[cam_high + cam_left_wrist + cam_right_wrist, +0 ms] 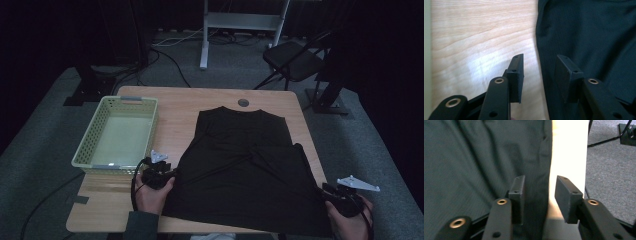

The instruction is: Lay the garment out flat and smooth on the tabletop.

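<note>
A black sleeveless top [240, 160] lies spread flat on the wooden table [170, 105], neck toward the far side. My left gripper [173, 173] sits at the top's left edge near the hem. In the left gripper view that gripper [539, 58] is open, and the cloth's edge [594, 37] runs between the jaws without being pinched. My right gripper [321, 189] is at the top's right edge near the table's front right corner. In the right gripper view it [540, 178] is open too, one jaw over the cloth [474, 157] and the other over bare table [569, 150].
A pale green plastic basket [90, 145] stands on the table's left side, just beyond my left hand. The table's right edge is close beside my right gripper, with grey carpet [609, 170] below. A black chair [295, 60] and a white frame [240, 20] stand behind the table.
</note>
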{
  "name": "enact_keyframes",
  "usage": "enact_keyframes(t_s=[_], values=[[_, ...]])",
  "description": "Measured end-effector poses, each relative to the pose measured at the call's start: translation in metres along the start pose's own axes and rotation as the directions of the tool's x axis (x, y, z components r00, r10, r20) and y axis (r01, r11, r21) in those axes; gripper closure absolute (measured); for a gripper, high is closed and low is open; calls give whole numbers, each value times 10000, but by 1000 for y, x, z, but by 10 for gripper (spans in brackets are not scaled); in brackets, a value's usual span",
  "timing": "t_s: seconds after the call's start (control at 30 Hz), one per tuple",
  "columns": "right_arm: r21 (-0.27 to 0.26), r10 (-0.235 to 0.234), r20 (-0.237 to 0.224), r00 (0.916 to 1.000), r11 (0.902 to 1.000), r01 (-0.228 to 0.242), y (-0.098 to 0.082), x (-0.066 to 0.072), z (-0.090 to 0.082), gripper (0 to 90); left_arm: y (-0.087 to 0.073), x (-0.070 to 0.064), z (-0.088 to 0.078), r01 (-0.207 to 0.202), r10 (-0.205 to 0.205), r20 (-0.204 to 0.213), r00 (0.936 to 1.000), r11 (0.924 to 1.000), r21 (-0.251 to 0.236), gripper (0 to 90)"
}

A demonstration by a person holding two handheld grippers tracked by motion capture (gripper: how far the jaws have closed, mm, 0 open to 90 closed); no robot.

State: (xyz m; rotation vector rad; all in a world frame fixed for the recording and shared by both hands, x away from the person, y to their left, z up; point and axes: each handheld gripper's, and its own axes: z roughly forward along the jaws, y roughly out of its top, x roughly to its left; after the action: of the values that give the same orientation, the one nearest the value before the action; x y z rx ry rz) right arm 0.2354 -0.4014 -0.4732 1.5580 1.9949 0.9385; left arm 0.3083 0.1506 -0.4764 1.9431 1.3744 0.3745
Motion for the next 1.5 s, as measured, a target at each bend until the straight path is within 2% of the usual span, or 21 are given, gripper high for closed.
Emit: enact_keyframes(t_s=[0.1,0.23,0.6,0.7,0.77,0.9,0.93,1.17,1.3,1.5], values=[[-60,200,36,9998,9998,-200,4,-2,8,572,3,-1,3,-4,4,-16,10000,10000,-18,578],[65,-54,405,9992,10000,51,8,-1,18,561,8,-2,8,-103,103,-84,9999,9999,-5,561],[161,-95,387,9992,9998,89,13,2,30,568,19,-10,22,-421,417,-383,9984,9991,-83,544],[238,-210,242,9995,9995,204,14,4,30,654,20,-11,23,-586,583,-630,9963,9983,-40,600],[315,-299,159,9994,9991,294,15,6,30,703,20,-10,23,-667,661,-832,9943,9978,-49,676],[377,-352,20,9994,9987,351,16,6,30,761,20,-6,22,-529,529,-757,9957,9986,16,825],[427,-358,-48,9993,9984,360,16,7,29,807,19,-5,21,-478,478,-642,9968,9989,21,850],[479,-432,-96,9990,9979,436,16,9,28,843,15,-9,17,-620,626,-625,9961,9980,116,878],[529,-493,-107,9987,9974,498,14,8,25,854,12,-7,13,-536,541,-553,9970,9985,108,879],[574,-442,-89,9990,9974,446,8,4,18,865,6,0,6,-422,429,-682,9967,9990,118,879]])
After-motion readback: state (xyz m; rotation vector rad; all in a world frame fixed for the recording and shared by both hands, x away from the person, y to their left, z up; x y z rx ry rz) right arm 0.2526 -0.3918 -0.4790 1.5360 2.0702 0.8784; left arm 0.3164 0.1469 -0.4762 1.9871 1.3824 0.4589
